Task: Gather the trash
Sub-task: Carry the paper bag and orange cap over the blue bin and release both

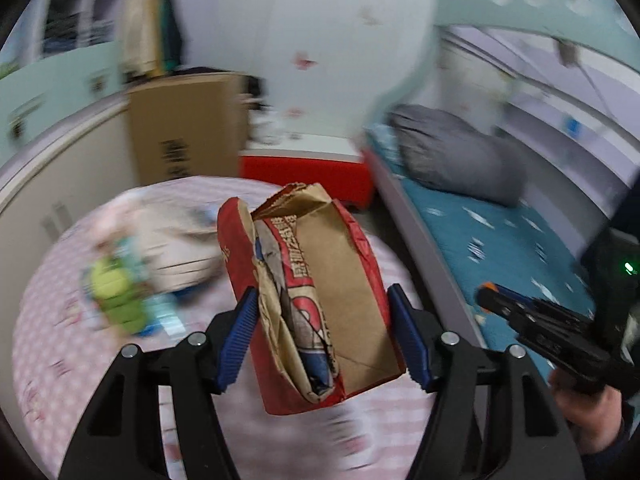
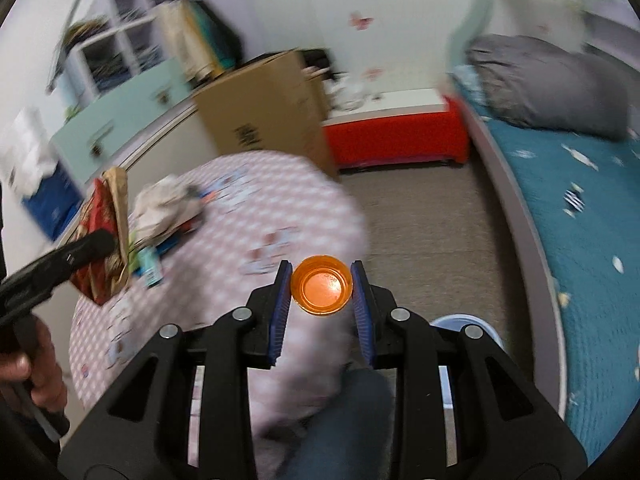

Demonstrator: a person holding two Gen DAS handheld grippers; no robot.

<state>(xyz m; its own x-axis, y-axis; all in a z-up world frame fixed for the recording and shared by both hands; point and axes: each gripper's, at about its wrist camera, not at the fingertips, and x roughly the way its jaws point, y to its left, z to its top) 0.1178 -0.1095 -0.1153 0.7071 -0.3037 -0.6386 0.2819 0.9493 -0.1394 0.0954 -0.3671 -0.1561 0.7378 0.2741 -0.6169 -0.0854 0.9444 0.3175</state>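
1. While both hands are up over the round table (image 2: pixel 256 208) with its pink checked cloth, the left gripper (image 1: pixel 320 332) has a crumpled red and brown paper bag (image 1: pixel 316 304) standing between its blue pads, lifted clear of the cloth.
2. That bag's top is torn open; what is inside cannot be made out.
3. Both pads sit against the bag's sides, the jaws held fairly wide by its bulk.
4. Over on the right, the right gripper (image 2: pixel 322 292) is clamped on a small orange plastic cup (image 2: pixel 322 290), its mouth facing the camera and nothing visible in it.
5. Its jaws are drawn close together, one pad on each side of the cup.
6. Left on the table are a heap of crumpled pale paper (image 2: pixel 168 208) and some green and blue wrappers (image 1: pixel 116 296), too blurred to name.
7. Beneath the right gripper, the rim of a pale blue bin (image 2: pixel 468 324) shows on the floor; its contents are hidden.
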